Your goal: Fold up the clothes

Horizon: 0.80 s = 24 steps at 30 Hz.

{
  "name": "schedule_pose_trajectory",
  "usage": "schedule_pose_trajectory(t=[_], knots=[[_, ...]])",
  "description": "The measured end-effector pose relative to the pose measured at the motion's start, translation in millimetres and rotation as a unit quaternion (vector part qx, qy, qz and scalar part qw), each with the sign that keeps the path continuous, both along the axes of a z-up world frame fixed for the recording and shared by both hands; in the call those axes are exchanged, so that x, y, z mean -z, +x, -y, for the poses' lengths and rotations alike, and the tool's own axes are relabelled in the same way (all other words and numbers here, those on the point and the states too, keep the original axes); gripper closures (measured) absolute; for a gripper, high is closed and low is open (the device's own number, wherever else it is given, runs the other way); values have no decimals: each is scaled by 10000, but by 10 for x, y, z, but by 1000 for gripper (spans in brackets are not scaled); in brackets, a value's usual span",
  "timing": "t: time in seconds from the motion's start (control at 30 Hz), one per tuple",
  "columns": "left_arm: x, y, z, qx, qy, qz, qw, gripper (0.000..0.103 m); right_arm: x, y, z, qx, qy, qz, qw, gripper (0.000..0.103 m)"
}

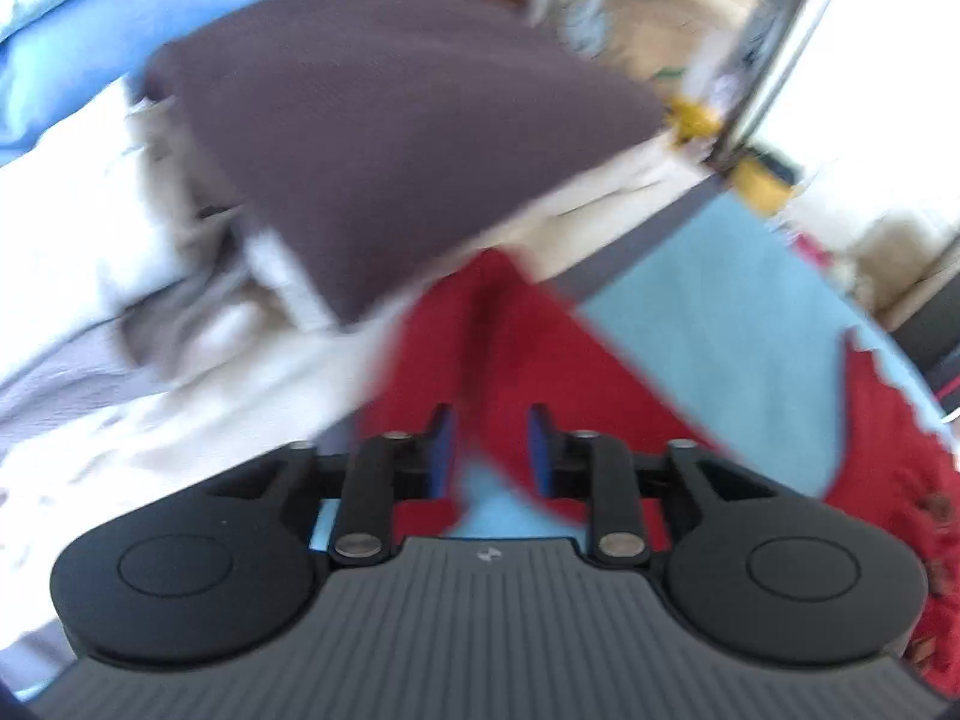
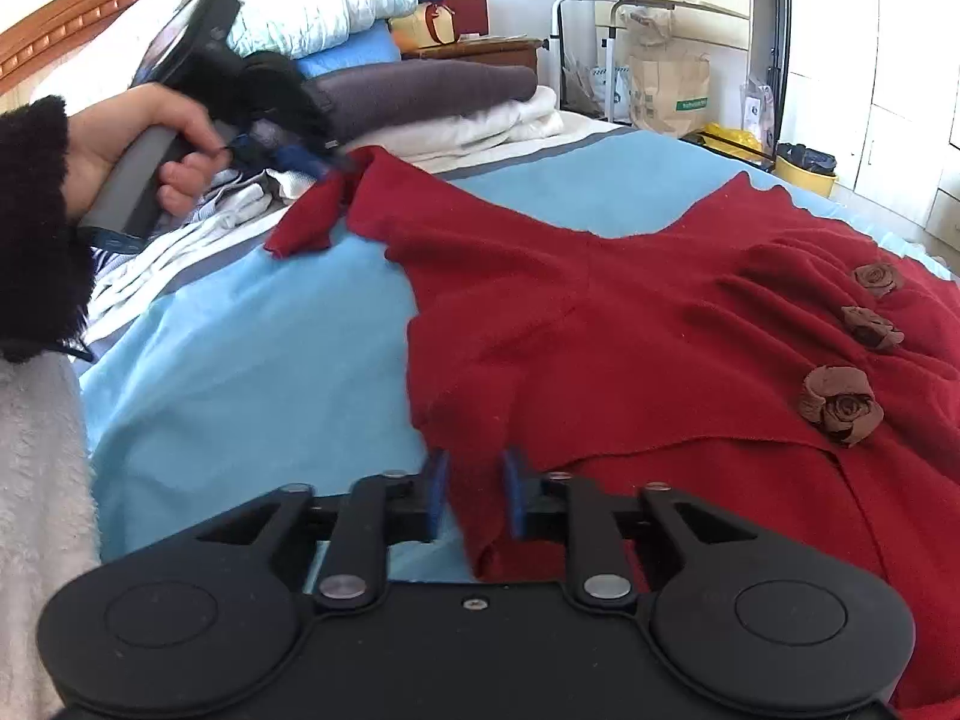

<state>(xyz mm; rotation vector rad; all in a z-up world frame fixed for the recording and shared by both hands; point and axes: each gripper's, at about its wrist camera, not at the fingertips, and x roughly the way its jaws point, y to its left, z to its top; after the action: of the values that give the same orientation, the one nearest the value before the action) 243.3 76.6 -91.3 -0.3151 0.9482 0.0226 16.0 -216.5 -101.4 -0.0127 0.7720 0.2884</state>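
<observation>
A red knit garment [image 2: 630, 324] with three brown fabric roses [image 2: 840, 405] lies spread on the light blue bed sheet [image 2: 240, 372]. My right gripper [image 2: 476, 495] is shut on its near hem corner. My left gripper [image 1: 491, 450] is shut on the end of the garment's red sleeve [image 1: 504, 348]; in the right wrist view the left gripper [image 2: 336, 165] holds that sleeve end [image 2: 312, 210] lifted off the sheet at the far left. The left wrist view is motion-blurred.
A stack of folded clothes, dark purple-grey [image 2: 432, 87] on top of white ones [image 2: 480, 126], sits at the back of the bed. Pillows and bedding [image 2: 312, 12] lie behind. A wheeled table [image 2: 636, 0], paper bag [image 2: 666, 90] and yellow bin [image 2: 804, 171] stand beside the bed.
</observation>
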Motion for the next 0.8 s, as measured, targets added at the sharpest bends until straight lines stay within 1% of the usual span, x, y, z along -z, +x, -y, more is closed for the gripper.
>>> schedule_pose_trajectory(t=[0.03, 0.07, 0.13, 0.17, 0.2, 0.27, 0.37, 0.4, 0.43, 0.47, 0.5, 0.53, 0.57, 0.6, 0.63, 0.67, 0.7, 0.73, 0.77, 0.8], knots=[[34, 9, -86, -61, 13, -121, 9999, 73, 4, 3, -15, -11, -13, 11, 10000, 66], [33, -3, -156, -228, 101, -97, 9996, 73, 15, 1, -36, -34, -24, 24, 10000, 66], [-21, -52, -284, -686, 396, 106, 9968, 73, 27, 8, -65, -64, -42, 12, 10000, 66], [-42, -62, -320, -764, 508, 175, 9956, 72, 25, 14, -70, -49, -51, -5, 10000, 65], [-59, -60, -335, -727, 593, 219, 9953, 69, 23, 20, -74, -33, -60, -22, 10000, 65], [-17, -23, -292, -502, 491, 99, 9975, 63, 5, 24, -63, 35, -44, -36, 10000, 65], [117, 33, -149, -17, 371, -196, 9991, 61, -38, -1, -12, 177, 63, 23, 9998, 64], [164, 60, -79, 175, 452, -327, 9983, 53, -51, -9, 11, 222, 109, 50, 9997, 63], [214, 95, 9, 392, 627, -485, 9961, 46, -63, -12, 33, 270, 148, 75, 9995, 58], [288, 140, 88, 624, 799, -672, 9926, 31, -73, -11, 52, 325, 178, 103, 9993, 55], [377, 176, 161, 832, 976, -849, 9881, 30, -81, -9, 72, 374, 205, 125, 9990, 55], [435, 186, 214, 934, 1153, -889, 9849, 30, -85, -5, 94, 411, 224, 134, 9988, 55], [440, 178, 238, 914, 1284, -777, 9844, 37, -90, -2, 116, 453, 231, 142, 9986, 55], [405, 160, 250, 848, 1389, -605, 9848, 77, -97, 0, 139, 505, 214, 150, 9984, 55], [339, 137, 266, 839, 1474, -435, 9846, 95, -108, 0, 165, 564, 191, 163, 9981, 55], [260, 111, 287, 870, 1538, -270, 9839, 96, -132, -5, 200, 643, 154, 186, 9976, 55], [139, 48, 302, 833, 1574, 15, 9840, 96, -166, -9, 243, 767, 100, 180, 9968, 55], [-14, -43, 314, 742, 1586, 393, 9838, 96, -206, -13, 292, 946, 19, 125, 9954, 54], [-173, -151, 323, 731, 1529, 750, 9827, 96, -245, -14, 347, 1152, -75, 16, 9933, 54], [-337, -272, 329, 781, 1416, 1091, 9808, 96, -282, -19, 425, 1402, -157, -197, 9898, 54]])
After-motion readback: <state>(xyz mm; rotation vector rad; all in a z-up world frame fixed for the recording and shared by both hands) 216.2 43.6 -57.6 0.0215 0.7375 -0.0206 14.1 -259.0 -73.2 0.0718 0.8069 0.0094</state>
